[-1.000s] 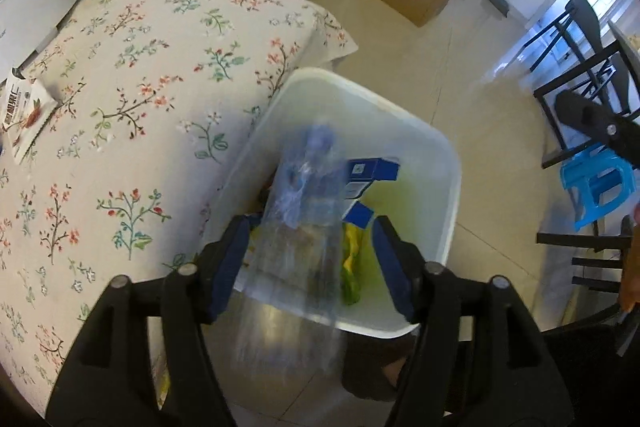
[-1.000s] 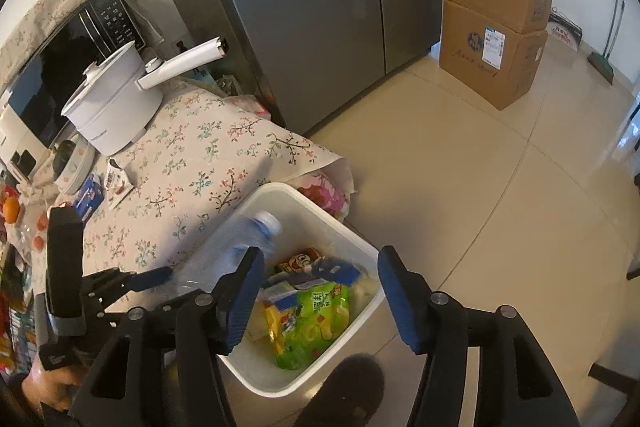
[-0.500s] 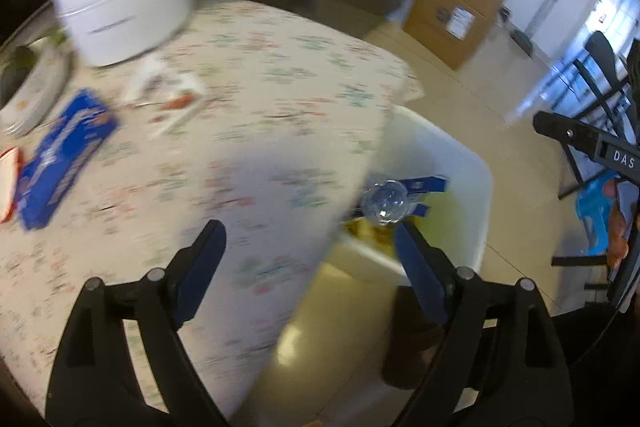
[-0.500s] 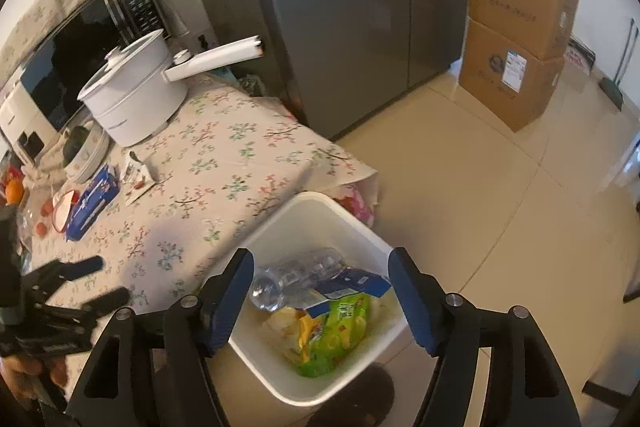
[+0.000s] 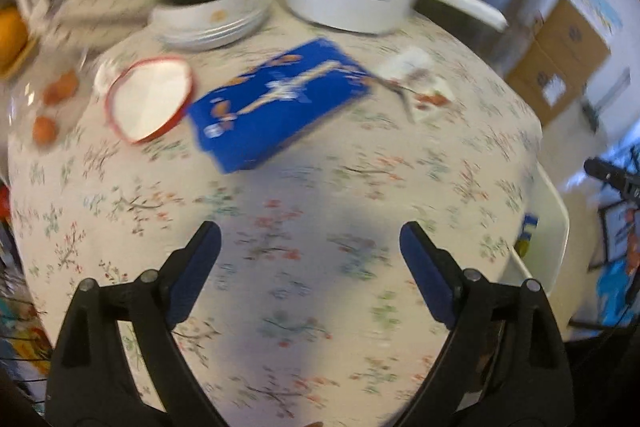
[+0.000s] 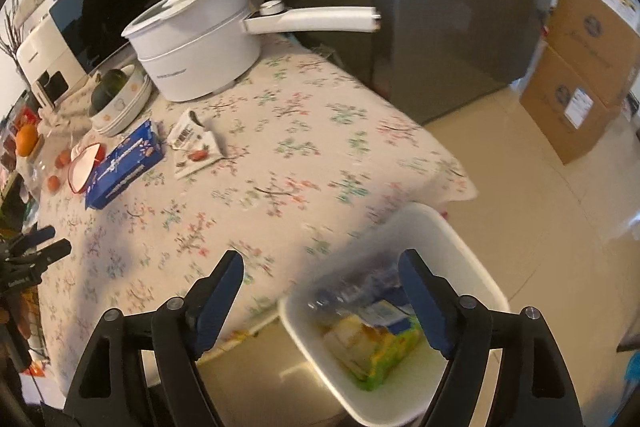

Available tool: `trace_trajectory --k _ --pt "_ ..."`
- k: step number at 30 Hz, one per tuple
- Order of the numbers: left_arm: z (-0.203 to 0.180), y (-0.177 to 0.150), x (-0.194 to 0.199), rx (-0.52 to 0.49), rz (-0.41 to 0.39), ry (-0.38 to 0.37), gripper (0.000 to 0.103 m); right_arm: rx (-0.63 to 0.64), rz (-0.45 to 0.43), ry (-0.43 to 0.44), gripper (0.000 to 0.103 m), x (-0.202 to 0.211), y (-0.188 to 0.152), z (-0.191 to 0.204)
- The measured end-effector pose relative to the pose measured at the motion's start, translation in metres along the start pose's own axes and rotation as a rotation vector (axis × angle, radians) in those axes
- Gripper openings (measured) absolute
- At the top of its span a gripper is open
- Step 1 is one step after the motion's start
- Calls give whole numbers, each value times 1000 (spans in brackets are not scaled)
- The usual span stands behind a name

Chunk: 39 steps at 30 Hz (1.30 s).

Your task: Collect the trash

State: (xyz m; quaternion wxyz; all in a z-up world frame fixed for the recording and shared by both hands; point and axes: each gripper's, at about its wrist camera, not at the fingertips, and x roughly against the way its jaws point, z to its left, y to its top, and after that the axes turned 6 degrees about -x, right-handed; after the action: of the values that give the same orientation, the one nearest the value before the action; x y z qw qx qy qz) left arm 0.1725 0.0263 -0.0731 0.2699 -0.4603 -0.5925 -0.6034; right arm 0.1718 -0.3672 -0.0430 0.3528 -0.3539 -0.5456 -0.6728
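Two wrappers [image 6: 196,147] beside blue box [image 6: 124,165]

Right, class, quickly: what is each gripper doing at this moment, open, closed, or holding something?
Left gripper: jaws open, holding nothing, above the floral tablecloth.
Right gripper: jaws open, holding nothing, by the white bin.

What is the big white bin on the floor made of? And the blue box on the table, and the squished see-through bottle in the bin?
The white bin looks like smooth, slightly shiny plastic, with thin walls and rounded corners. The blue box seems to be printed cardboard, judging by its flat faces and sharp folded edges. The bottle appears to be thin clear plastic; it is blurred, so that is less sure.
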Motion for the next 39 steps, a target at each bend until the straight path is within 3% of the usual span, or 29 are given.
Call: trace_trajectory --k 5,14,18,25,32,36,38,39 --pt "44 -11 -25 145 -39 -111 90 45 -20 -6 83 -29 22 41" --pt "88 -6 -70 482 -116 -328 64 98 50 30 83 -93 30 99" --pt "89 -2 -78 565 -155 -365 53 95 43 42 83 -100 36 107" --pt "81 9 -72 563 -174 -357 4 68 34 77 83 -114 48 107" --pt "72 17 -37 464 -232 -309 1 -25 22 158 81 -149 63 98" --pt "70 17 -20 430 -256 -267 1 -75 36 223 54 -163 62 101" --pt "67 19 -15 418 -259 -256 1 -77 18 229 48 -163 60 103" --pt "66 19 -12 414 -262 -250 1 -74 29 248 35 -164 60 105"
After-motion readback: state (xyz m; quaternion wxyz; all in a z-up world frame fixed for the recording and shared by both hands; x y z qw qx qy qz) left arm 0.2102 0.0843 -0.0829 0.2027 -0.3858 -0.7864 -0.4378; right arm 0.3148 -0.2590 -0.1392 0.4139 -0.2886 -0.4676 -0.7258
